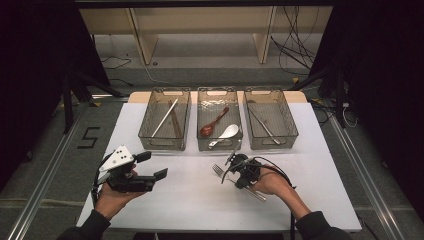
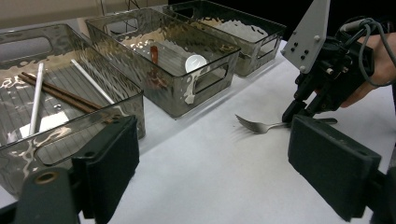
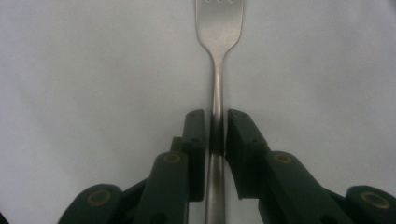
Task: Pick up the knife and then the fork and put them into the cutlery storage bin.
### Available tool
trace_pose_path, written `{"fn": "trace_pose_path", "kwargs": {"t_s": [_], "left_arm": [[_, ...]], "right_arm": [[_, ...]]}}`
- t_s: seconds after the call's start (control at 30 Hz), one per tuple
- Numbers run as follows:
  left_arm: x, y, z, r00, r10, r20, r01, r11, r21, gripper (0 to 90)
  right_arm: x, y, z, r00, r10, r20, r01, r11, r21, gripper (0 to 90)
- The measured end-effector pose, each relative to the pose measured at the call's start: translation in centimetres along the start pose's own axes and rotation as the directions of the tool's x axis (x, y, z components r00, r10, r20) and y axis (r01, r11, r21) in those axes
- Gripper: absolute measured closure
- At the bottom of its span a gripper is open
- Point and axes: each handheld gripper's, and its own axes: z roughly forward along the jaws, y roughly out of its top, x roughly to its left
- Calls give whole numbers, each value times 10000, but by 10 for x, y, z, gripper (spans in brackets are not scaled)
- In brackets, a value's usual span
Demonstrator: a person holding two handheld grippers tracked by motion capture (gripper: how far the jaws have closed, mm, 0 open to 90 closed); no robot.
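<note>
Jaws of the right gripper [image 3: 215, 133] pinched narrow around the handle of a metal fork [image 3: 218, 56], pads touching both sides; fork lies flat on the white table [image 1: 190, 200], tines pointing ahead of the jaws. Left gripper [image 2: 212, 161]: jaws spread wide, holding nothing, fork visible between and beyond them. Three clear bins [image 1: 165, 140] ahead of both grippers: chopsticks [image 2: 60, 95], spoons [image 1: 225, 132], utensil [image 1: 265, 127].

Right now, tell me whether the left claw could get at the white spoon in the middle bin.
Probably yes: the left claw is open and holds nothing, and the white spoon lies uncovered in the open-topped middle bin.
</note>
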Motion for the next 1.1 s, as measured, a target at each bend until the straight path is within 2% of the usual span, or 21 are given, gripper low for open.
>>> {"fn": "trace_pose_path", "kwargs": {"t_s": [0.13, 0.4, 0.57, 0.83, 1.1], "left_arm": [[-1, 0, 0, 10000, 23, 20, -23, 10000, 1, 161], [0, 0, 0, 10000, 28, 3, -28, 10000, 6, 161], [0, 0, 0, 10000, 33, -8, -33, 10000, -4, 161], [0, 0, 0, 10000, 30, -7, -30, 10000, 1, 161], [0, 0, 0, 10000, 34, -9, -34, 10000, 5, 161]], "right_arm": [[2, 0, 0, 9998, -120, 143, 120, 9999, 41, 830], [5, 1, 0, 9990, -322, 307, 321, 9995, 50, 848], [8, 1, -1, 9969, -745, 269, 738, 9970, 244, 852], [5, 1, -9, 9976, -601, 344, 605, 9981, -112, 852], [-3, -2, -29, 9992, -246, 327, 275, 9954, -922, 852]]}}
